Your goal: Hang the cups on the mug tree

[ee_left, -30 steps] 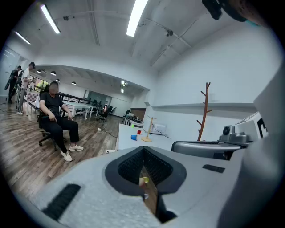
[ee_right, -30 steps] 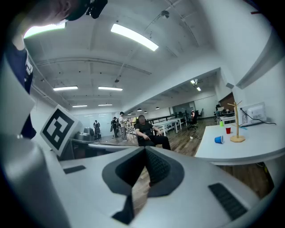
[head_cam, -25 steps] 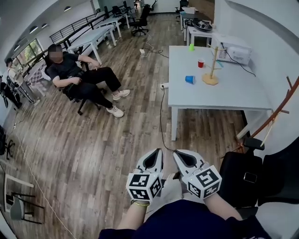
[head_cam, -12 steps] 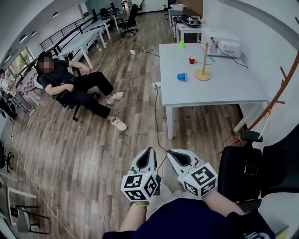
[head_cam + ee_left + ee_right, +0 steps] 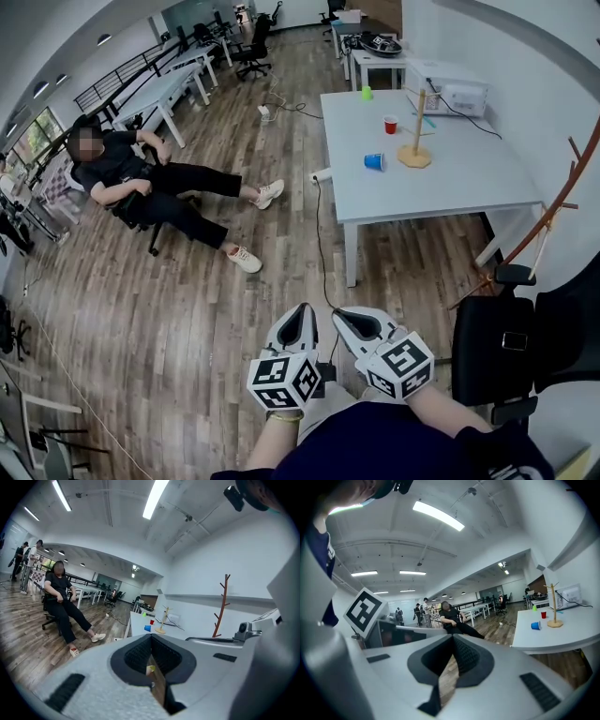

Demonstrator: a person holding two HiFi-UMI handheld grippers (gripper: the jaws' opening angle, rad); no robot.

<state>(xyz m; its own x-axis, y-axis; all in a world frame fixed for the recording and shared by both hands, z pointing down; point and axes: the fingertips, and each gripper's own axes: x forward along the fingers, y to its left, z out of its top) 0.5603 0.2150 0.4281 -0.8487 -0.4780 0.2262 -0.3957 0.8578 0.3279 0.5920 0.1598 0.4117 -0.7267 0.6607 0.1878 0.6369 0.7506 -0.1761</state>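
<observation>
Far ahead, a white table (image 5: 469, 183) carries the wooden mug tree (image 5: 415, 150), with no cup on its pegs. A blue cup (image 5: 374, 161) lies on its side left of the tree. A red cup (image 5: 390, 124) stands behind it, and a green cup (image 5: 367, 93) stands near the far edge. My left gripper (image 5: 298, 319) and right gripper (image 5: 349, 319) are held side by side close to my body, over the wood floor, well short of the table. Both are shut and empty. The right gripper view also shows the mug tree (image 5: 554, 609) and blue cup (image 5: 535, 625).
A person (image 5: 141, 178) sits on a chair at the left with legs stretched across the floor. A black chair (image 5: 506, 347) stands at my right, beside a brown coat stand (image 5: 553, 211). A cable (image 5: 323, 244) runs along the floor by the table. A white appliance (image 5: 459, 94) sits behind the tree.
The head view has shifted a little, so the table sits slightly differently in it. The seated person has stretched a leg out. Both grippers stay shut and together.
</observation>
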